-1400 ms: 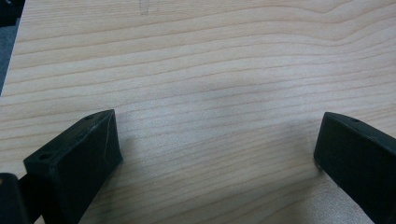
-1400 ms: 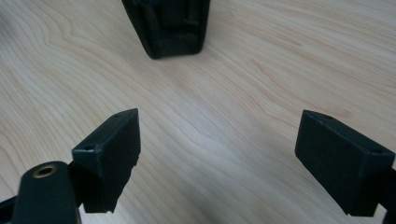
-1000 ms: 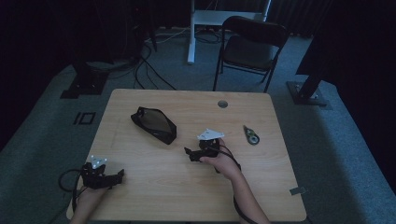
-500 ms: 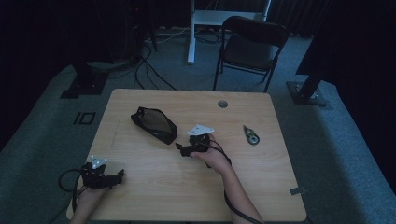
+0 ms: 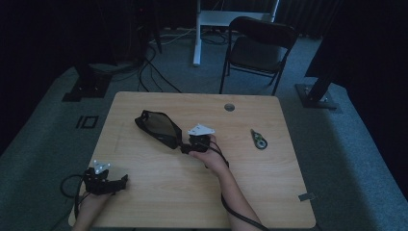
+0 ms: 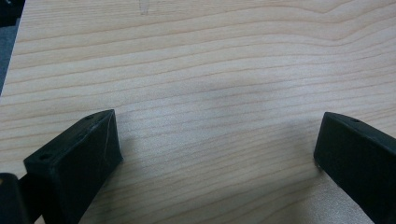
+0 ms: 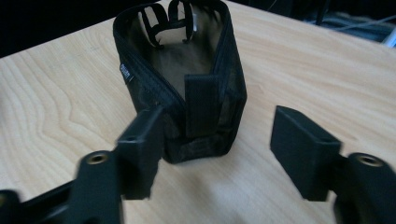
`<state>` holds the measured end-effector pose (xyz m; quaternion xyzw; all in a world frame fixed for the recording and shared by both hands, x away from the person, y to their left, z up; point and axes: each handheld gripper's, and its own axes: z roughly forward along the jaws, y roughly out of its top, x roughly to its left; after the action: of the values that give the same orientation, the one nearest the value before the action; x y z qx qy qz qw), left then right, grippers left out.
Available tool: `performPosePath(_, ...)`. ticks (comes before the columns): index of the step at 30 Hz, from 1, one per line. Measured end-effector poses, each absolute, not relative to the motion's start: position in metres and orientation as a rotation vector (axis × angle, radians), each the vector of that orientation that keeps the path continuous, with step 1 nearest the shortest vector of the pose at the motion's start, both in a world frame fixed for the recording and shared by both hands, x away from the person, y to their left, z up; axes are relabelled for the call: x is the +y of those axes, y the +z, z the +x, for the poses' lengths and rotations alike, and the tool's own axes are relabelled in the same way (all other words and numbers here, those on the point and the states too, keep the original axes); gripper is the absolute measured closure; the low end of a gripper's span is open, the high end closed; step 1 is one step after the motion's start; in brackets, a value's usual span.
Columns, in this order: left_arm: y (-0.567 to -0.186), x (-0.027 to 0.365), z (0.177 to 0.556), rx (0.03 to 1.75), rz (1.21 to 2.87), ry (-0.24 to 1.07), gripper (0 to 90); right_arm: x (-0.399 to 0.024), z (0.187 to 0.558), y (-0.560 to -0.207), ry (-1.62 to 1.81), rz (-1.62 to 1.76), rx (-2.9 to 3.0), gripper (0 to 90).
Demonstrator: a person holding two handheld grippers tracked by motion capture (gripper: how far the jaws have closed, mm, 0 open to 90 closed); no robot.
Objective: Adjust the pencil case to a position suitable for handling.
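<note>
Light wooden table (image 5: 159, 187) with 1 black mesh pouch (image 5: 158, 127) and 1 small tape dispenser (image 5: 259, 139).

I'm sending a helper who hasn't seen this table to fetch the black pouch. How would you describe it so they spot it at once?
Start at the wooden table and look left of its centre. There lies the black mesh pouch, soft-sided with an open top and a strap down its near end, right in front of the right tool. The other loose item, a small tape dispenser, lies well off toward the right edge and is far smaller.

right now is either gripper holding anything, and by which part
Nothing is held yet. The right gripper has been closing around the near end of the black pouch, one jaw at its side, the other apart. The left gripper stands open over bare table.
</note>
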<state>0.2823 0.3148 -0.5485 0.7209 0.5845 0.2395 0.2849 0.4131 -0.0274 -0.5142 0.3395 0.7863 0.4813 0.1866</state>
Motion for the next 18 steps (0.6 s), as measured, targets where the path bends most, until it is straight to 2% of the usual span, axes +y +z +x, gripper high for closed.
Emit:
performPosePath(5, -0.548, 0.315, 0.282, 1.563, 1.929, 0.641, 0.6, -0.023, 0.418, -0.517, 1.343, 0.978, 2.216, 48.7)
performPosePath(15, -0.548, 0.315, 0.282, 1.563, 1.928, 0.641, 0.6, -0.013, 0.422, -0.524, 1.344, 0.977, 2.262, 57.5)
performPosePath(16, -0.548, 0.315, 0.282, 1.563, 1.928, 0.641, 0.6, -0.010, 0.424, -0.525, 1.338, 0.994, 2.260, 62.2)
performPosePath(18, -0.548, 0.315, 0.282, 1.563, 1.929, 0.641, 0.6, -0.009, 0.424, -0.526, 1.322, 0.989, 2.264, 63.2)
